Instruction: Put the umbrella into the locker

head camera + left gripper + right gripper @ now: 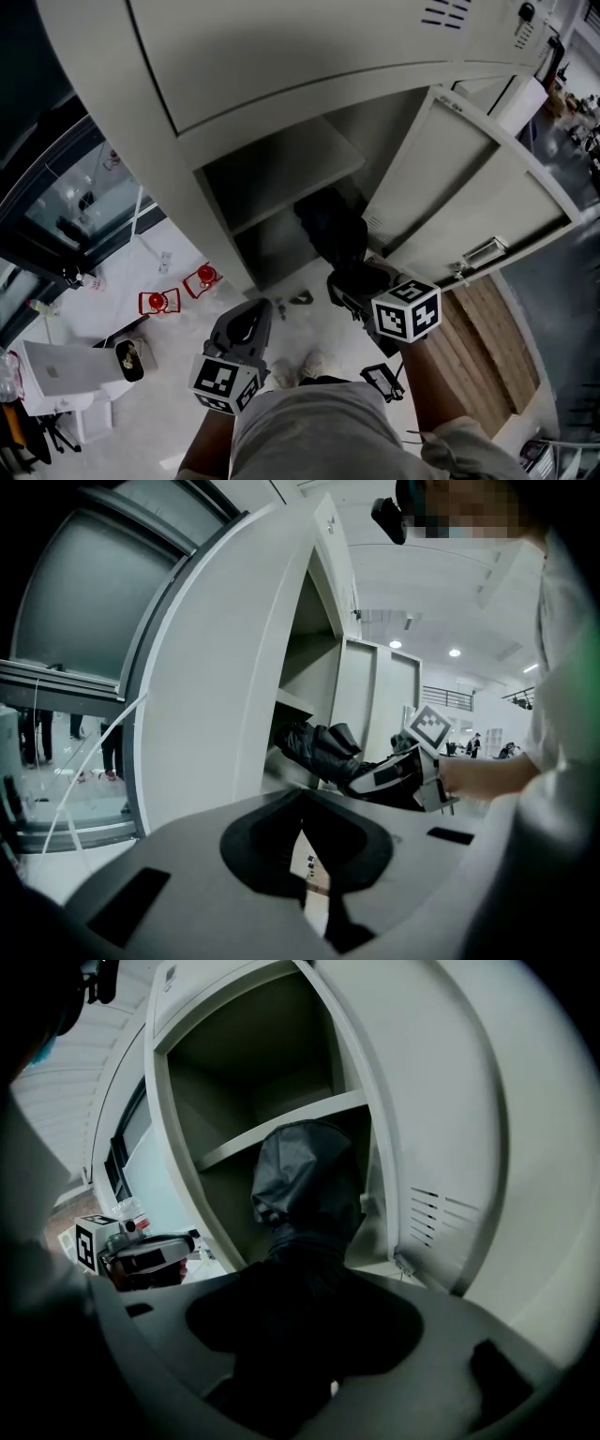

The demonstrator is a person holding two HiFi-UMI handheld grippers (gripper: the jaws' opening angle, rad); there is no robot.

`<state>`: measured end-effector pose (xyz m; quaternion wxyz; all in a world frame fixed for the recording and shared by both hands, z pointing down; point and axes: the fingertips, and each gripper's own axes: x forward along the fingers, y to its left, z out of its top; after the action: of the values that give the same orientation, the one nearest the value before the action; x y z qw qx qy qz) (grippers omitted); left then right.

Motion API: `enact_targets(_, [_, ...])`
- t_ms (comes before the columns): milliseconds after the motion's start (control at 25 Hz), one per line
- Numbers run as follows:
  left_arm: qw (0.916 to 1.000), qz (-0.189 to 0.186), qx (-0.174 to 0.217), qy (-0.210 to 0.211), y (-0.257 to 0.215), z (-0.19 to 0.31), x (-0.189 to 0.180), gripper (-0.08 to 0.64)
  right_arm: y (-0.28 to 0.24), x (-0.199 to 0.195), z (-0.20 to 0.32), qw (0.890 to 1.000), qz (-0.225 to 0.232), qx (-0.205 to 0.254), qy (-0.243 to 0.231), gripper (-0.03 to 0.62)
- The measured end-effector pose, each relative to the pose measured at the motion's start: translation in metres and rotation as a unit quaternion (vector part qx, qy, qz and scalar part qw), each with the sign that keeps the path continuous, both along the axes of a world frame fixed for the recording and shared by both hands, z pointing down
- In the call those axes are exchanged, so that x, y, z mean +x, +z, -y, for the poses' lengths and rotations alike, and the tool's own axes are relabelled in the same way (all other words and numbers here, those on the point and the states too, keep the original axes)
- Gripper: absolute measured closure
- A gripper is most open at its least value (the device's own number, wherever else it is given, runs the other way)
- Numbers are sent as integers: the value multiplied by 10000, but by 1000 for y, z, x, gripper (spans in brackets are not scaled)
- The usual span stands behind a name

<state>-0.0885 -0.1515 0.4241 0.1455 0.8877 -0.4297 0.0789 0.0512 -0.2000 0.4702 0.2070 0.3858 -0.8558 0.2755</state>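
The grey locker stands open, its door swung out to the right. A black folded umbrella points into the lower compartment, under the shelf, with its tip just inside the opening. My right gripper is shut on the umbrella's near end. In the right gripper view the umbrella fills the space between the jaws. My left gripper hangs lower left of the locker, jaws together and holding nothing. The left gripper view shows the umbrella and the right gripper at the locker's mouth.
Two red objects lie on the white floor at the left, near a white box. A glass wall runs along the left. Wooden boards lie under the open door. The person's shoes are below the locker.
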Motion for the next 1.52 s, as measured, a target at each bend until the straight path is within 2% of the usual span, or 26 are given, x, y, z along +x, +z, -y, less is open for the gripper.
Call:
enact_targets(600, [9999, 27, -62, -155, 6, 5, -9, 545, 4, -18, 41, 9998, -47, -57, -180, 339])
enact_targets(1520, [9995, 23, -205, -251, 15, 9, -22, 545, 34, -41, 98, 9972, -508, -402, -364, 339])
